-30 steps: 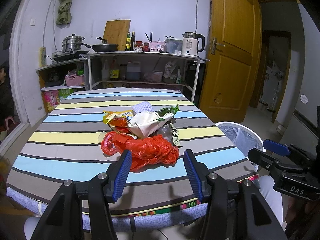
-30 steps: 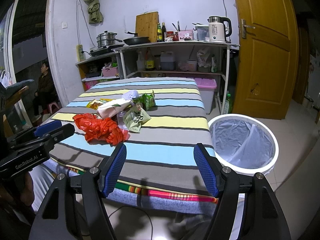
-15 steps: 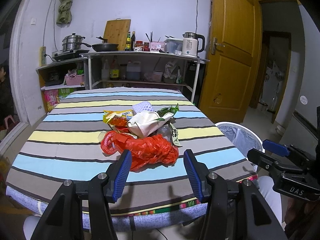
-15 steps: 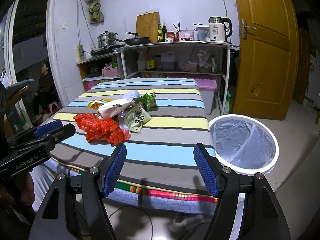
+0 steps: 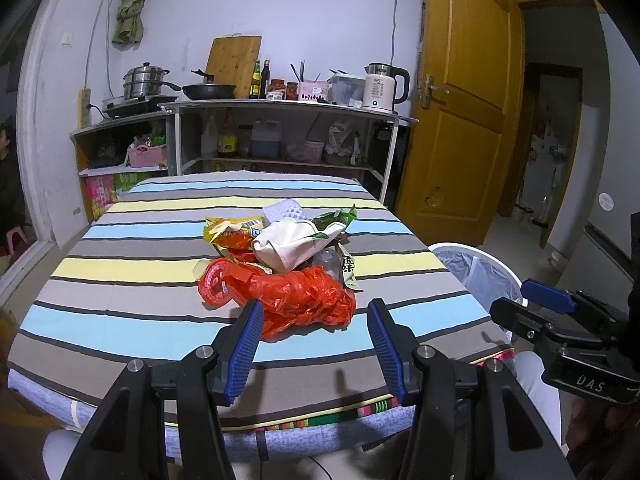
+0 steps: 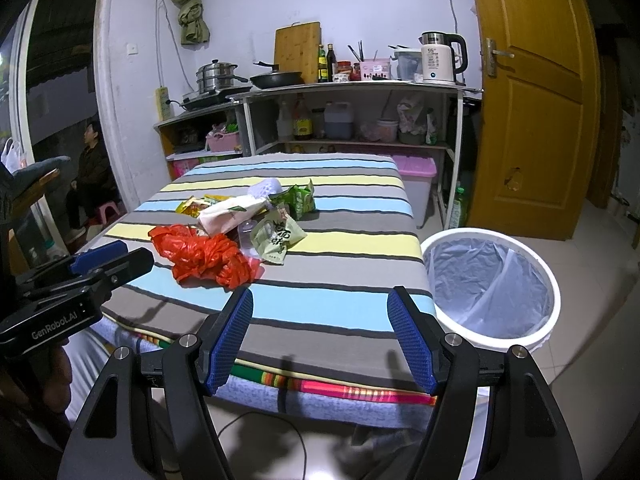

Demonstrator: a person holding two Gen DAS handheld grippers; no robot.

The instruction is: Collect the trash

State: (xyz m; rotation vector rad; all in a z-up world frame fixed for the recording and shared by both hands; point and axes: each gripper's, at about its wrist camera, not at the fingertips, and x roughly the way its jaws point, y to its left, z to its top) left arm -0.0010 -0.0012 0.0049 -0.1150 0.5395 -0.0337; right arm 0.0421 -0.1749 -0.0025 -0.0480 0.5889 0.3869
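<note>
The striped table (image 5: pixel 120 280) is the biggest thing here. Beside the table, on the floor, stands the white trash bin (image 6: pixel 490 344) with a clear bag inside. It looks empty. In the middle of the table sits a pile of trash: a red plastic bag (image 5: pixel 296 296) at the front, a white paper bag (image 5: pixel 292 246) behind it, and green snack wrappers (image 6: pixel 278 236) beside it. The left gripper (image 5: pixel 316 348) hangs just in front of the red plastic bag, fingers spread wide, holding nothing. The right gripper (image 6: pixel 320 340) waits near the table edge, also spread wide and holding nothing. No trash looks picked up yet. Next, I think the left fingers must move in and squeeze the red plastic bag.
</note>
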